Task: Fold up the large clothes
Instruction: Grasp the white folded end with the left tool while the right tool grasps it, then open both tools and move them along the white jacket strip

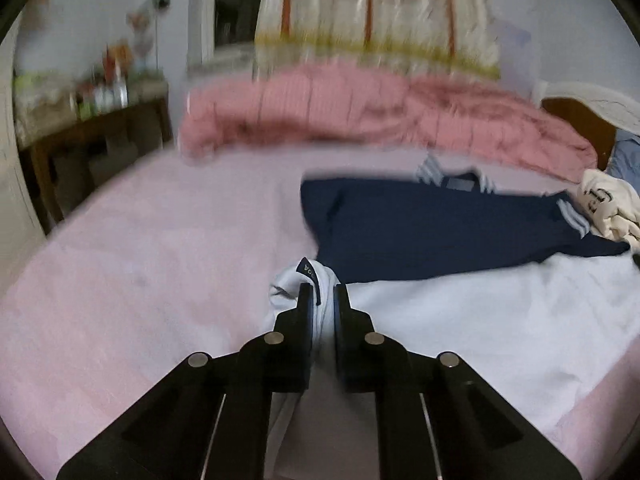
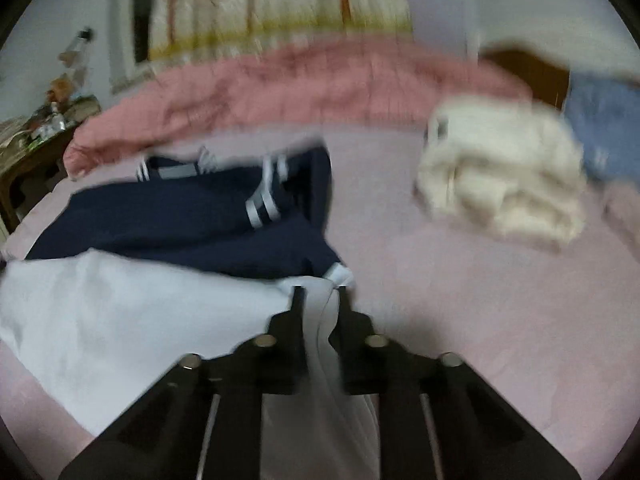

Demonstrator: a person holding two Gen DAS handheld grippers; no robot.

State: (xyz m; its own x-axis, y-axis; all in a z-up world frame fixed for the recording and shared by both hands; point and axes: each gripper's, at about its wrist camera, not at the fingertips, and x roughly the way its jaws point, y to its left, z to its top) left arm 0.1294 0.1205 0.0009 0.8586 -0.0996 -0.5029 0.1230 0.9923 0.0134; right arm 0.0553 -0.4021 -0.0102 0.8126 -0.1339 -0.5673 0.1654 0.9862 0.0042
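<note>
A navy and white shirt [image 1: 432,232] lies spread on the pink bed sheet [image 1: 140,248], navy half far, white half [image 1: 480,320] near. My left gripper [image 1: 322,292] is shut on the white hem's left corner, bunched between the fingers with a small navy label showing. In the right wrist view the same shirt [image 2: 180,220] lies to the left, and my right gripper [image 2: 318,294] is shut on the white hem's right corner [image 2: 120,312]. Both views are motion-blurred.
A pink quilt [image 1: 360,116] is piled along the bed's far edge under a curtain. A cream garment [image 2: 504,176] and a blue garment [image 2: 604,128] lie at the right near the headboard. A wooden side table [image 1: 92,128] with bottles stands at the left.
</note>
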